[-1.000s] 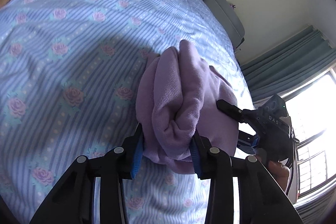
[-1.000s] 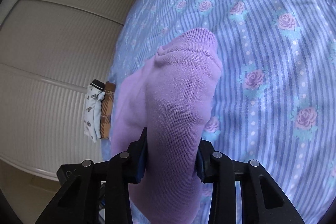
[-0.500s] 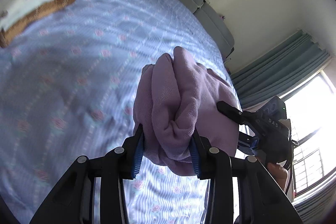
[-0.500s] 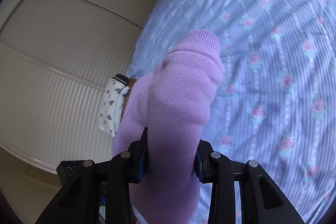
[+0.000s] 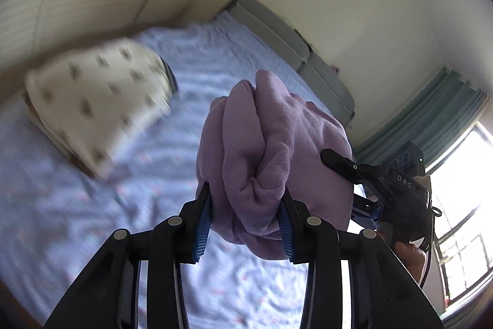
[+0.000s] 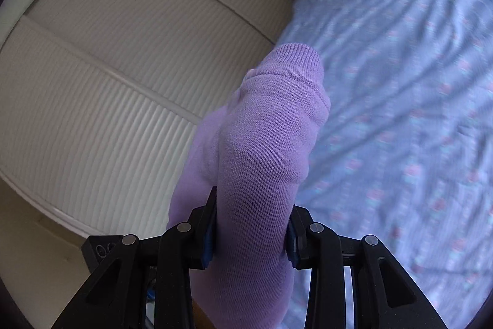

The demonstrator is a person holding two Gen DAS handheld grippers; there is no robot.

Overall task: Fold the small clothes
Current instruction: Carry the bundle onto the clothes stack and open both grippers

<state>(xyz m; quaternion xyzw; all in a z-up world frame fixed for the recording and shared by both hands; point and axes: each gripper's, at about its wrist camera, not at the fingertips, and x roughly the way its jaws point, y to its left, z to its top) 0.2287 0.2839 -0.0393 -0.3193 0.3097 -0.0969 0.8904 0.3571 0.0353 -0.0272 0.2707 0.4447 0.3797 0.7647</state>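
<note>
A folded lilac knit garment point(image 5: 262, 150) is held in the air above the bed by both grippers. My left gripper point(image 5: 245, 224) is shut on one bunched end of it. My right gripper point(image 6: 251, 232) is shut on the other end point(image 6: 262, 150), whose ribbed cuff points forward. The right gripper also shows in the left wrist view point(image 5: 379, 184), at the garment's right side. A stack of folded clothes with a cream patterned piece on top point(image 5: 98, 100) lies on the bed to the left, blurred.
The bed has a blue striped sheet with roses point(image 6: 416, 113) point(image 5: 77, 205). A grey headboard point(image 5: 295, 51) stands at the far end. White ribbed wardrobe doors point(image 6: 107, 82) run beside the bed. A window with teal curtains point(image 5: 431, 113) is at right.
Both grippers have lifted the lilac garment higher and tilted upward. The stack of folded clothes has come nearer and lower in the left wrist view. The grips are unchanged.
</note>
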